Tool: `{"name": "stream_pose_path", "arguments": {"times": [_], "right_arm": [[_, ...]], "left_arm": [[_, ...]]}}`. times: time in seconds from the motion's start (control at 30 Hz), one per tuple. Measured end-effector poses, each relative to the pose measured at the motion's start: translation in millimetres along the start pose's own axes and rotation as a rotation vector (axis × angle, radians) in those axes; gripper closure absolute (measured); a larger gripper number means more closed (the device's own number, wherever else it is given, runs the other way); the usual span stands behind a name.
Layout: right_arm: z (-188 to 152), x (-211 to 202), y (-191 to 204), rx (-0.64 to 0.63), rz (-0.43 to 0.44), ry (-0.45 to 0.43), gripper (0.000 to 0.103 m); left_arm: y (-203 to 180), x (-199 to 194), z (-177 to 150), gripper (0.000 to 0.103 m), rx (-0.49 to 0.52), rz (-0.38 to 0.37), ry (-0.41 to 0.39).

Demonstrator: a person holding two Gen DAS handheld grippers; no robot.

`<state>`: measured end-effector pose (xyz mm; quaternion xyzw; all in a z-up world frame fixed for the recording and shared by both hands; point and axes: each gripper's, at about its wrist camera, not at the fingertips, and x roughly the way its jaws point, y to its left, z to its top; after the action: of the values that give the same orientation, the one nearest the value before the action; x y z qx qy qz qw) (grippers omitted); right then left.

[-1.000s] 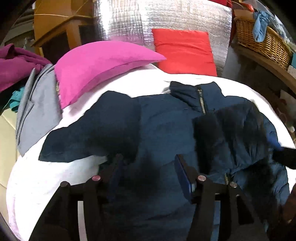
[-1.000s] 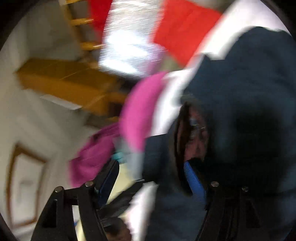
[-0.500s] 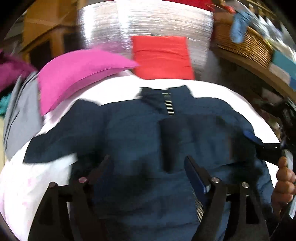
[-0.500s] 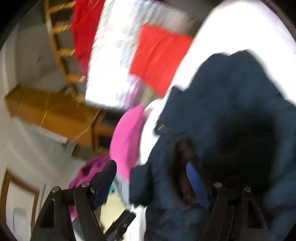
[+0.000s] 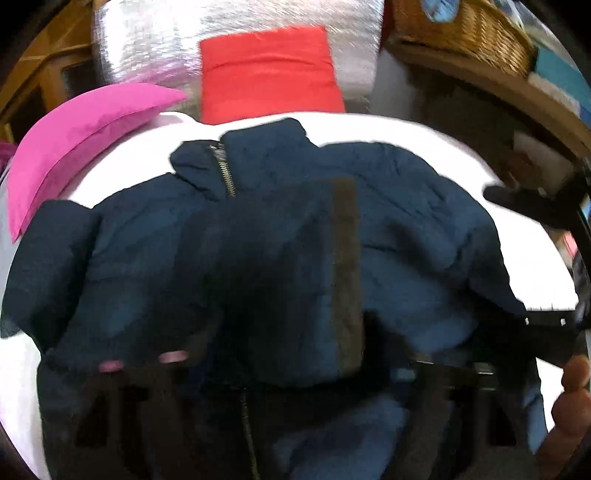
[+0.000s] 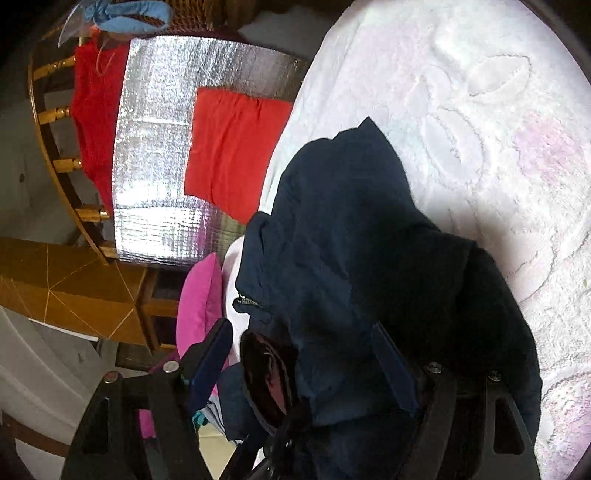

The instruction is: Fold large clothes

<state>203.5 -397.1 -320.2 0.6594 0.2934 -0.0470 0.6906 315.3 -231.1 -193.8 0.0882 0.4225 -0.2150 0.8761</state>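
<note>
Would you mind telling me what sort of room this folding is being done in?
Most likely a bedroom at home: the navy jacket lies on a bed with a white textured bedspread, a pink pillow and a red cushion sit at its head, and a wicker basket stands nearby.

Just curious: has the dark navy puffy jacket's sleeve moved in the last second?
Yes. The dark navy puffy jacket now has its sleeve folded across its front, toward the zipper; earlier it lay farther right.

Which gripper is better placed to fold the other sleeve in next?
Probably left. The left gripper hangs blurred over the jacket, whose spread sleeve lies on its side. The right gripper stands open over the folded side.
</note>
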Motion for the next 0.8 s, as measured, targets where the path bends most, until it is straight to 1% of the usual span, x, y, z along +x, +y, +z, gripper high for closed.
{"name": "stream_pose_path", "arguments": {"times": [0.03,0.1,0.17,0.27,0.33,0.4,0.47,0.5,0.53,0.6,0.67,0.77,0.8], "right_arm": [[-0.5,0.7,1.8,-0.012,-0.007,0.004,0.022],[-6.5,2.6,4.9,-0.024,-0.013,0.005,0.022],[-6.6,1.0,5.7,-0.033,-0.016,0.004,0.022],[-8.6,0.9,9.1,-0.052,-0.025,-0.008,0.022],[-10.6,2.4,14.2,-0.081,-0.044,-0.015,0.022],[-13.2,2.2,20.8,-0.125,-0.07,-0.029,0.022],[-17.9,0.2,29.9,-0.186,-0.088,-0.05,0.022],[-20.2,0.3,34.9,-0.215,-0.09,-0.057,0.022],[-22.7,-0.1,38.9,-0.241,-0.088,-0.061,0.022],[-30.2,2.4,49.0,-0.296,-0.073,-0.055,0.022],[-40.7,8.9,58.7,-0.357,-0.057,-0.03,0.024],[-53.9,22.1,62.2,-0.403,-0.061,0.027,0.034],[-56.5,25.3,62.0,-0.409,-0.067,0.04,0.034]], "left_arm": [[5.6,-0.4,1.9,0.061,-0.022,-0.025,0.0],[21.9,-7.1,6.8,0.067,-0.081,-0.072,-0.01],[38.0,-20.8,10.8,0.068,-0.122,-0.099,-0.045],[65.1,-45.7,17.1,0.068,-0.146,-0.098,-0.084],[89.6,-60.2,19.6,0.064,-0.185,-0.13,-0.08],[116.6,-75.6,18.4,0.063,-0.229,-0.123,-0.093],[148.1,-94.9,14.0,0.058,-0.262,-0.077,-0.123],[158.9,-101.1,11.4,0.052,-0.275,-0.063,-0.134],[176.6,-111.8,7.0,0.047,-0.3,-0.045,-0.154],[210.1,-126.8,-3.2,0.043,-0.354,0.003,-0.183],[250.1,-137.7,-16.7,0.039,-0.439,0.057,-0.192],[297.6,-141.8,-37.0,0.034,-0.574,0.087,-0.181],[314.2,-138.6,-45.0,0.033,-0.631,0.082,-0.17]]}}
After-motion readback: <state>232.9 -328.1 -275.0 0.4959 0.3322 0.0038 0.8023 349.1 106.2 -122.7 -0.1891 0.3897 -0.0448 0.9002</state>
